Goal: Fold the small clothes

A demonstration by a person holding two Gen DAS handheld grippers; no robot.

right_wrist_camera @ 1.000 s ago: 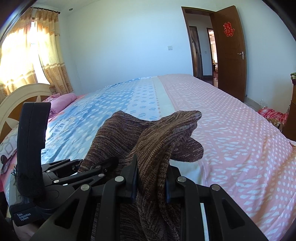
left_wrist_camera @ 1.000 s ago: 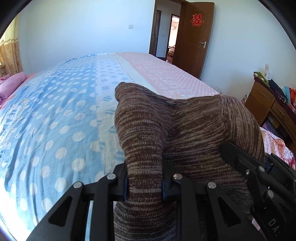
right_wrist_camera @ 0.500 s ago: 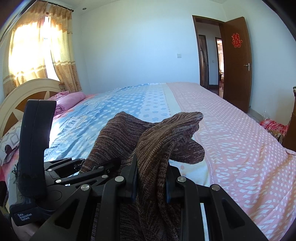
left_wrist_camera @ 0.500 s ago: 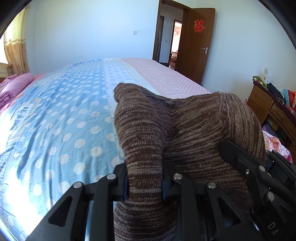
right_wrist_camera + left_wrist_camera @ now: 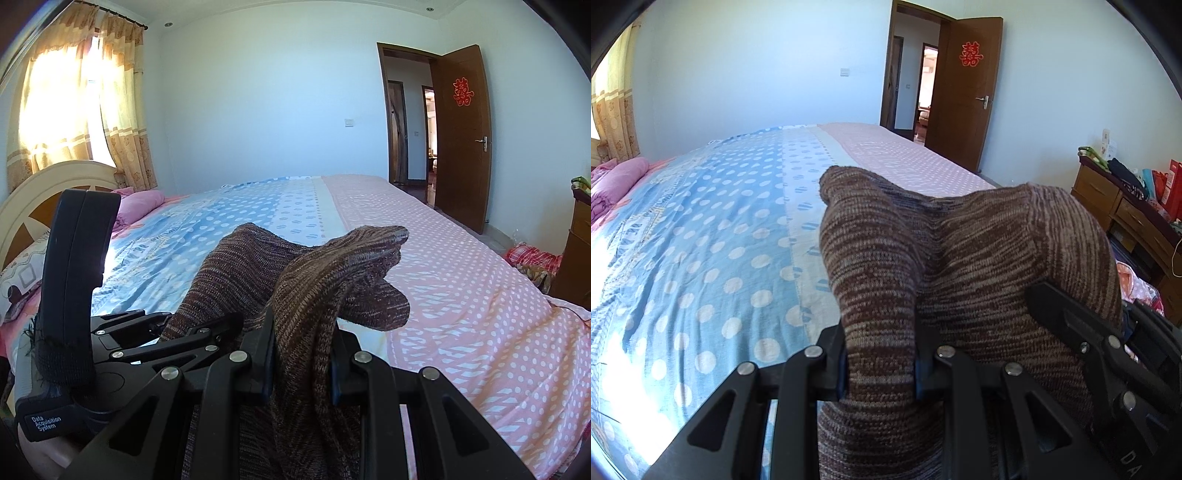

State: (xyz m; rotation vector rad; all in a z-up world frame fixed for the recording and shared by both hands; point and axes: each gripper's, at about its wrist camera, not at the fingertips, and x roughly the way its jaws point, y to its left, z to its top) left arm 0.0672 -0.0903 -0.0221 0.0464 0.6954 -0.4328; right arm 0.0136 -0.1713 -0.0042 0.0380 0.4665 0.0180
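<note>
A brown marled knit garment (image 5: 960, 258) is held up over the bed (image 5: 713, 240), bunched between both grippers. My left gripper (image 5: 879, 362) is shut on one edge of it; the knit fills the gap between the fingers. My right gripper (image 5: 303, 358) is shut on another edge of the same garment (image 5: 321, 273), which drapes forward over the fingers. The left gripper's body (image 5: 77, 295) shows at the left of the right wrist view, close beside the right one. The right gripper's body (image 5: 1108, 350) shows at the right of the left wrist view.
The bed has a blue dotted half and a pink dotted half (image 5: 461, 280). Pink pillows (image 5: 617, 181) and a headboard (image 5: 33, 206) lie at the left. A wooden dresser (image 5: 1126, 206) with clutter stands at the right. An open brown door (image 5: 461, 140) is in the far wall.
Both grippers have tilted up with the garment still held; more wall and less bed show in both views. The grip and the garment's shape are unchanged.
</note>
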